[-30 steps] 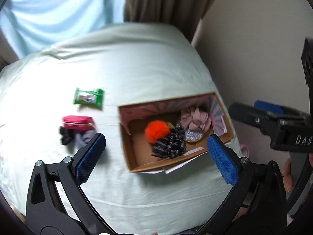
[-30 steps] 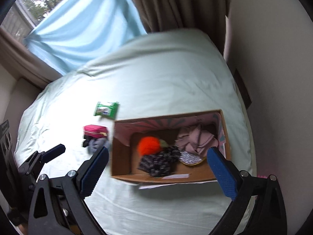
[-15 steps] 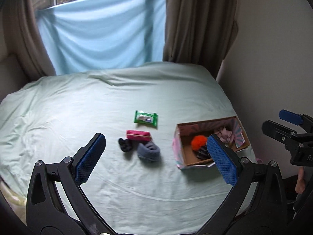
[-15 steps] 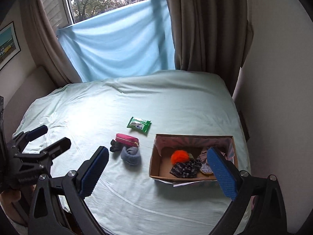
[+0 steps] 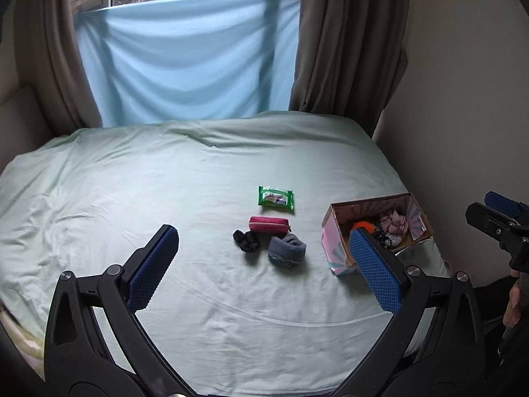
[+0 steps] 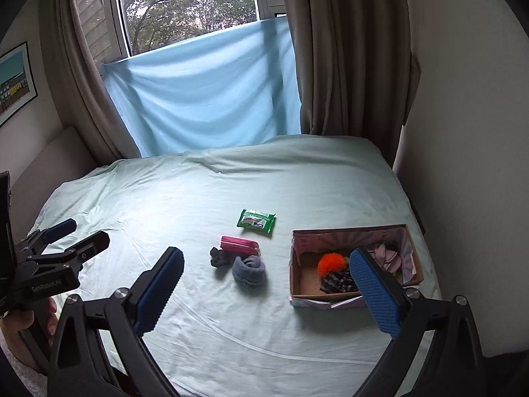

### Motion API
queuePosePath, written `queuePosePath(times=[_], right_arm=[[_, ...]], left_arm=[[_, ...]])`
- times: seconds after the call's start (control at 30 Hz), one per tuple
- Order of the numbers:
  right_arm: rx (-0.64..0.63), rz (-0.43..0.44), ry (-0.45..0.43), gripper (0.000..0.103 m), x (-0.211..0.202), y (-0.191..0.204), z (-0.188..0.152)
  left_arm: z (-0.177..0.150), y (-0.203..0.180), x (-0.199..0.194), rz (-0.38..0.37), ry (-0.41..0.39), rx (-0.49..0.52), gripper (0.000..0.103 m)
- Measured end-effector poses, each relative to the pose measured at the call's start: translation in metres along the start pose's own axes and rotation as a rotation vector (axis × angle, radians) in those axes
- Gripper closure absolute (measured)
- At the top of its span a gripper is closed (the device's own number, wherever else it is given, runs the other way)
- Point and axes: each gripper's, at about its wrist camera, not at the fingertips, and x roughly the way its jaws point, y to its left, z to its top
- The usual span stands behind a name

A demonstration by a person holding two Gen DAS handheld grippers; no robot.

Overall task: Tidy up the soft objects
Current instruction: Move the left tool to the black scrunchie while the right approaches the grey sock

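On the pale green bed sheet [image 5: 165, 182] lie a green wipes packet [image 5: 275, 198] [image 6: 256, 221], a pink zip pouch [image 5: 268, 224] [image 6: 240, 246], a black scrunchie [image 5: 245, 240] [image 6: 219, 257] and a rolled grey sock [image 5: 286, 249] [image 6: 248, 270]. To their right stands an open cardboard box [image 5: 337, 248] [image 6: 350, 233] holding an orange pompom [image 6: 331, 263], a dark patterned cloth [image 6: 339, 281] and pink fabric [image 5: 393, 222]. My left gripper [image 5: 261, 261] and right gripper [image 6: 267, 281] are both open and empty, held back above the near edge of the bed.
A light blue cloth [image 6: 205, 92] hangs over the window between brown curtains [image 6: 347, 49]. A wall [image 5: 463, 82] runs close along the bed's right side, by the box. A framed picture [image 6: 15, 79] hangs on the left wall.
Both grippers have pulled back and up from just over the box, so the whole bed and window are in sight. Both stayed open; the objects have not moved.
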Motion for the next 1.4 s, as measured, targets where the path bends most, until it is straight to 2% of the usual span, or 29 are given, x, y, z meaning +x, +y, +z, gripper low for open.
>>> queuePosePath(times=[0.23,0.4,0.6,0.83,0.97,1.1,1.23,1.33,1.37,1.4], right_arm=[[0.051,-0.017,0.028,0.003,0.041,0.036,-0.011],[0.110,-0.028,0.061,0.003,0.094,0.056,-0.025],[0.163,-0.043,0.087,0.003,0.163,0.066,-0.049],[0.225,-0.061,0.104,0.003,0.242,0.064,-0.081],[0.271,-0.068,0.103,0.003,0.285,0.055,-0.098],[0.316,-0.068,0.102,0.008,0.318,0.048,-0.108],[0.344,-0.087,0.114,0.008,0.347,0.039,-0.116],[0.375,-0.097,0.134,0.008,0.366,0.032,-0.124],[0.388,-0.098,0.143,0.008,0.372,0.030,-0.127],[0.400,-0.096,0.150,0.008,0.377,0.028,-0.131]], left_arm=[[-0.005,0.043,0.043,-0.114,0.033,0.039,0.000],[-0.014,0.064,0.088,-0.207,0.028,0.116,0.000],[-0.039,0.084,0.171,-0.268,0.074,0.212,0.000],[-0.077,0.089,0.266,-0.315,0.133,0.282,0.001],[-0.093,0.083,0.317,-0.374,0.159,0.288,0.001],[-0.106,0.073,0.362,-0.381,0.185,0.313,0.003],[-0.116,0.066,0.393,-0.373,0.199,0.333,0.004],[-0.122,0.061,0.410,-0.376,0.213,0.347,0.016],[-0.124,0.058,0.417,-0.371,0.225,0.354,0.025],[-0.126,0.057,0.423,-0.366,0.237,0.356,0.028]])
